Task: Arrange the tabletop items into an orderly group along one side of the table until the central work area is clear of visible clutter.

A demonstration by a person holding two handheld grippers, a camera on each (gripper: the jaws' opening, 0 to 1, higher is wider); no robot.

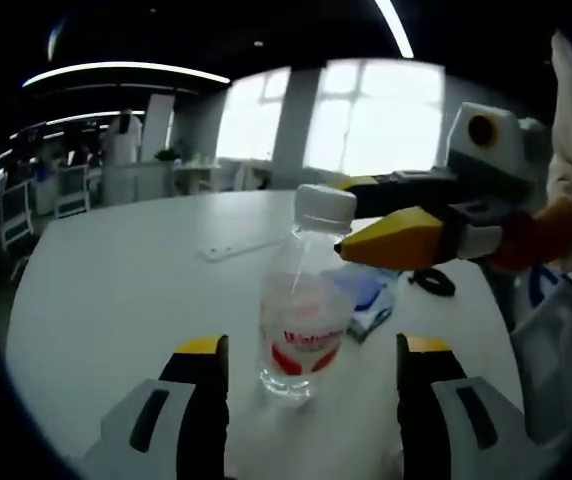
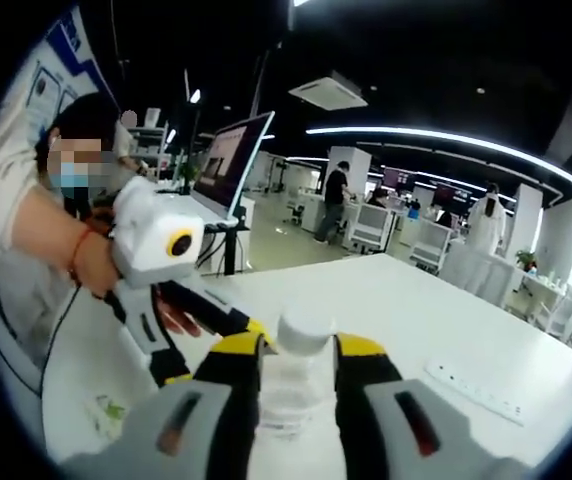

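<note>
**Water bottle between both grippers on the white table**

A clear plastic bottle (image 1: 304,300) with a white cap (image 1: 324,207) and a red printed label stands upright on the white table (image 1: 116,300). It looks almost empty; how much liquid is inside I cannot tell. In the left gripper view, the left gripper (image 1: 311,385) has its jaws wide apart, one on each side of the bottle base, and they do not touch it. The right gripper (image 1: 338,215) comes in from the right, with its yellow tips at the cap and neck. In the right gripper view, the right gripper (image 2: 301,350) has its jaws close on both sides of the bottle (image 2: 291,385), just under the cap; whether they really press it I cannot tell.

Behind the bottle lie a blue and white packet (image 1: 371,300) and a black cable (image 1: 432,282). A white power strip (image 2: 476,392) lies farther on the table. The room is an open office with a monitor (image 2: 231,160), desks, ceiling lights and bright windows (image 1: 366,120).
</note>
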